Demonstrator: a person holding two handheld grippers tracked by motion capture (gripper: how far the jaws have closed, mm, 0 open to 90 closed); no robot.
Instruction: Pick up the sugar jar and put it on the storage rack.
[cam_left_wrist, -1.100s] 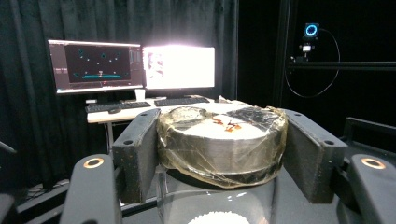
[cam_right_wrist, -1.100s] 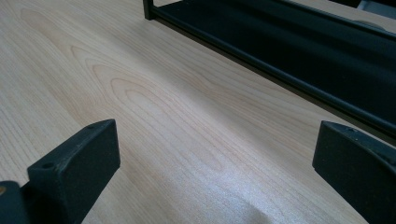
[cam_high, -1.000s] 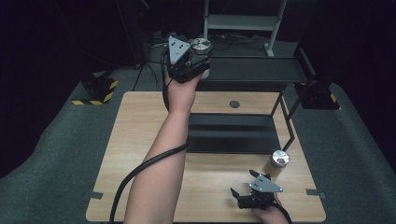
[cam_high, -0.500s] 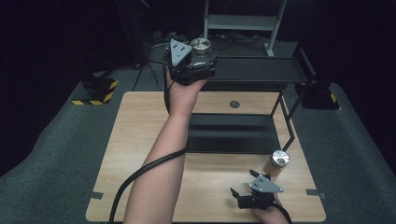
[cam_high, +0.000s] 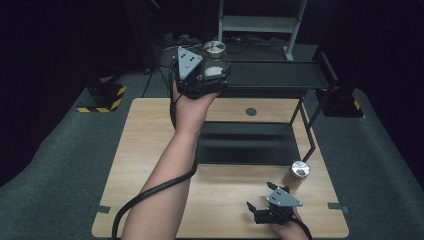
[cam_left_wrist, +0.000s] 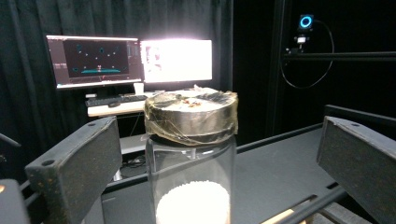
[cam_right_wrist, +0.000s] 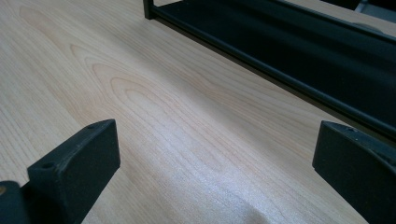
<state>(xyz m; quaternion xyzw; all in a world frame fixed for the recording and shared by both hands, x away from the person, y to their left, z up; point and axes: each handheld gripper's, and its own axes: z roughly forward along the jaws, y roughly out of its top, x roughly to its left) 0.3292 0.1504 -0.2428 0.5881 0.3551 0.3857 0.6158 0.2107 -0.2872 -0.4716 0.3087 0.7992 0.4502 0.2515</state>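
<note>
Item 1: left gripper (cam_high: 212, 70), raised at the far left end of the rack's top shelf (cam_high: 280, 77), borne by a hand on a bare forearm that comes up from the table's near edge. A grey three-cornered plate sits on top of it and a black cable trails down along the arm. Its jaws have just been opening and now stand spread wide. In the left gripper view a gap shows between each black pad and the jar between them, so the jar is released.

Item 2: glass jar (cam_left_wrist: 190, 177), upright on the left end of the top shelf. Clear wall, white grains in the lower part, round metallic lid wrapped in clear tape. It stands on its own between the open jaws, touched by neither.

Item 3: black two-tier rack, standing on the far half of the wooden table (cam_high: 150, 150). Its lower shelf (cam_high: 245, 142) lies at about the table's middle.

Item 4: second jar (cam_high: 299, 171), metallic lid, standing on the table just off the near right corner of the lower shelf.

Item 5: right gripper (cam_high: 257, 210), at the table's near edge toward the right corner, just near of the second jar. Jaws spread wide with bare wood between them in the right gripper view; nothing held.
</note>
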